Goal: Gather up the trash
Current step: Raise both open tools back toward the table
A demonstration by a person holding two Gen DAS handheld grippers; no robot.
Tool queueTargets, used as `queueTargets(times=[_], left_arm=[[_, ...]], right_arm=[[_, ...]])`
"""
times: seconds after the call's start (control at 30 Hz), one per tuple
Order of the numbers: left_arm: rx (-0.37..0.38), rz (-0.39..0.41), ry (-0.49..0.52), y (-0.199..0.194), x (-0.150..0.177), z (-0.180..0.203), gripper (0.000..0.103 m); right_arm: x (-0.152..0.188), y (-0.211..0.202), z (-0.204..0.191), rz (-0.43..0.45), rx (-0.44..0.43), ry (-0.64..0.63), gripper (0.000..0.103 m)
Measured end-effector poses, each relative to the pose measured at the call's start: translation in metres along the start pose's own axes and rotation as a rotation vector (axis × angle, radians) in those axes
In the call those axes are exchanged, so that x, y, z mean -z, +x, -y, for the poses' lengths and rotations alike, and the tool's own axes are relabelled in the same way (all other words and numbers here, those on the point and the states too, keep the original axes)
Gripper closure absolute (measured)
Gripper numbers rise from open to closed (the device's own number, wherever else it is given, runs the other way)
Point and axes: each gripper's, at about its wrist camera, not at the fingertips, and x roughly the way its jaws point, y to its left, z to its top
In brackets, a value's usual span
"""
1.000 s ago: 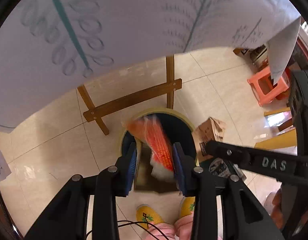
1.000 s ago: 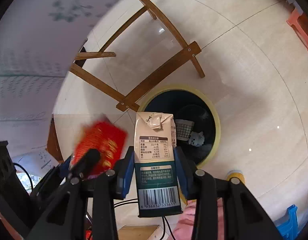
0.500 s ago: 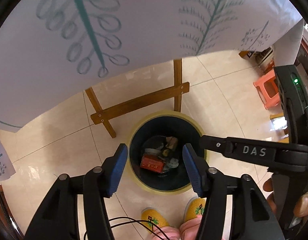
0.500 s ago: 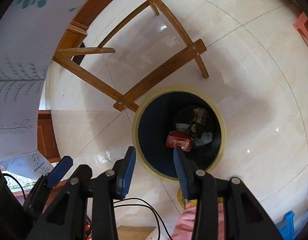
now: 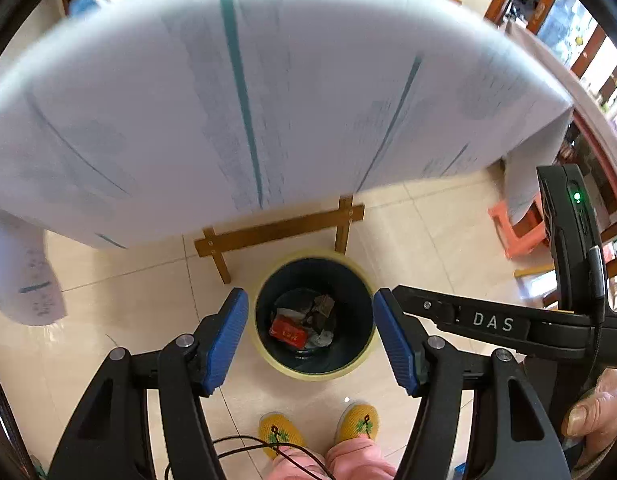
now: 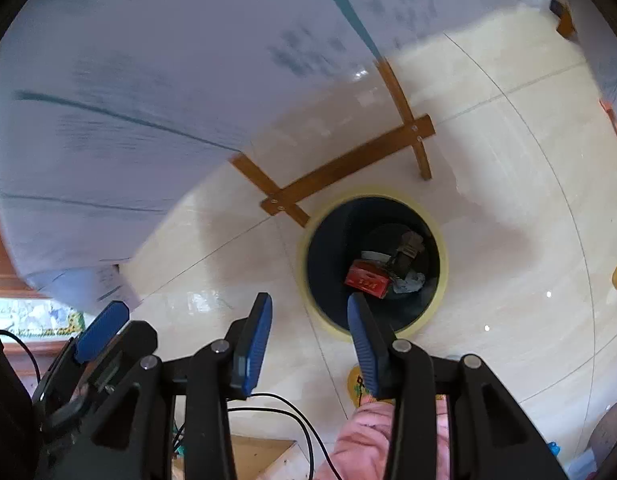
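The left gripper (image 5: 310, 336) is seen empty, its jaws having just been opening. The right gripper (image 6: 308, 328) is likewise released, nothing between its pads. The red packet (image 5: 287, 330) and the crumpled carton (image 6: 406, 250) lie inside the yellow-rimmed waste bin (image 5: 264, 354) on the tiled floor (image 5: 120, 312), beside the wooden table legs (image 5: 276, 232).

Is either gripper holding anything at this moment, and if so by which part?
Nothing is held. The left gripper, whose jaws have just been opening, and the right gripper both stand open and empty above the bin.
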Motion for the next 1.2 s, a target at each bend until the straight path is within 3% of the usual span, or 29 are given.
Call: queueTargets(times=[0.4, 0.57, 0.73, 1.07, 1.2], left_arm=[[-0.029, 0.182, -0.030, -0.159, -0.044, 0.009, 0.040], [0.019, 0.239, -0.038, -0.224, -0.059, 0.024, 0.040], [0.003, 0.293, -0.042, -0.280, -0.075, 0.045, 0.040], [-0.154, 0.352, 0.021, -0.340, -0.102, 0.074, 0.040], [-0.119, 0.362, -0.006, -0.353, -0.111, 0.073, 0.039]], right_arm=[[-0.003, -0.149, -0.068, 0.097, -0.079, -0.125, 0.063], [-0.005, -0.212, -0.100, 0.156, -0.115, -0.207, 0.063], [-0.008, -0.261, -0.126, 0.204, -0.139, -0.284, 0.063], [-0.019, -0.338, -0.162, 0.341, -0.189, -0.429, 0.059], [-0.031, -0.345, -0.172, 0.347, -0.213, -0.449, 0.059]])
